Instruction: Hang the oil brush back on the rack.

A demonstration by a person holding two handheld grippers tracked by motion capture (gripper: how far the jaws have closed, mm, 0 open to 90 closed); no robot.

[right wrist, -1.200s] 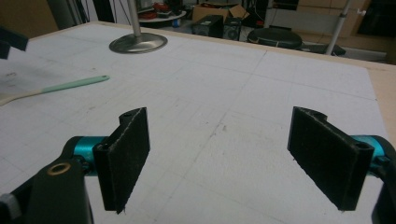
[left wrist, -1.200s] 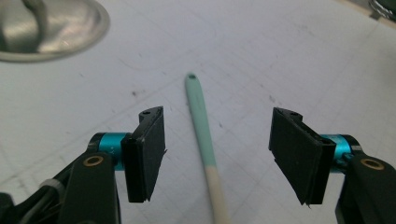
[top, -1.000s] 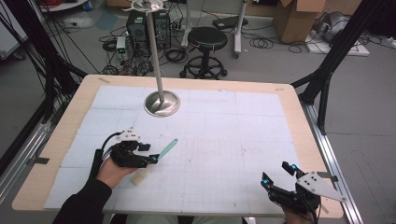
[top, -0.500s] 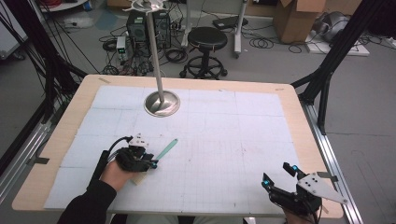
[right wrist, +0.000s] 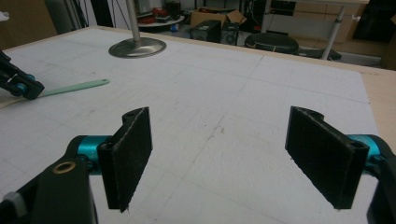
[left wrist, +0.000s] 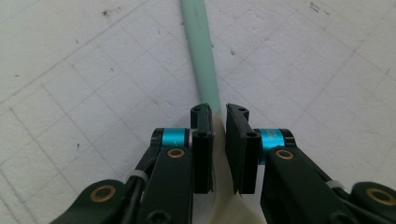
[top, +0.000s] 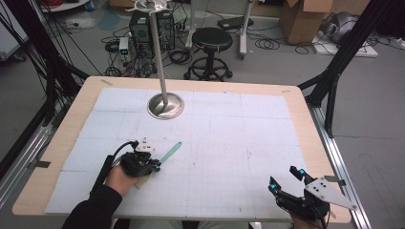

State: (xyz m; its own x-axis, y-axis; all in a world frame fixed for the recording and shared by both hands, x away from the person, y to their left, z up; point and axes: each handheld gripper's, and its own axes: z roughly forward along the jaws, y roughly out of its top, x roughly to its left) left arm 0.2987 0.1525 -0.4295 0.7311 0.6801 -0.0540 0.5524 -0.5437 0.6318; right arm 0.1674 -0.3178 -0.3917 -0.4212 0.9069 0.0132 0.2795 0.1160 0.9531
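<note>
Two black two-jaw grippers work over a white, grid-printed mat [top: 229, 143] with a rough, foamy surface, laid on a pale wooden table [top: 305, 109].

In the high view, the left gripper [top: 154, 165] sits at about 8 o'clock on the mat, and a slim mint-green spatula with a cream blade end [top: 170, 151] runs from its tips toward 1 o'clock. The right gripper [top: 286, 180] rests at 5 o'clock, well apart from the spatula. A shiny round metal stand base with a thin upright pole [top: 165, 106] stands at 11 o'clock.

In the left gripper view, the flat matte jaws have just been closing and now pinch the spatula where green handle [left wrist: 203, 56] meets cream blade; the handle leads away toward 12 o'clock, lying flat on the mat.

In the right gripper view, the felt-faced jaws stand wide apart with bare mat between them. The spatula [right wrist: 74, 87] lies at 10 o'clock, the stand base [right wrist: 137, 47] beyond it at 11 o'clock.
</note>
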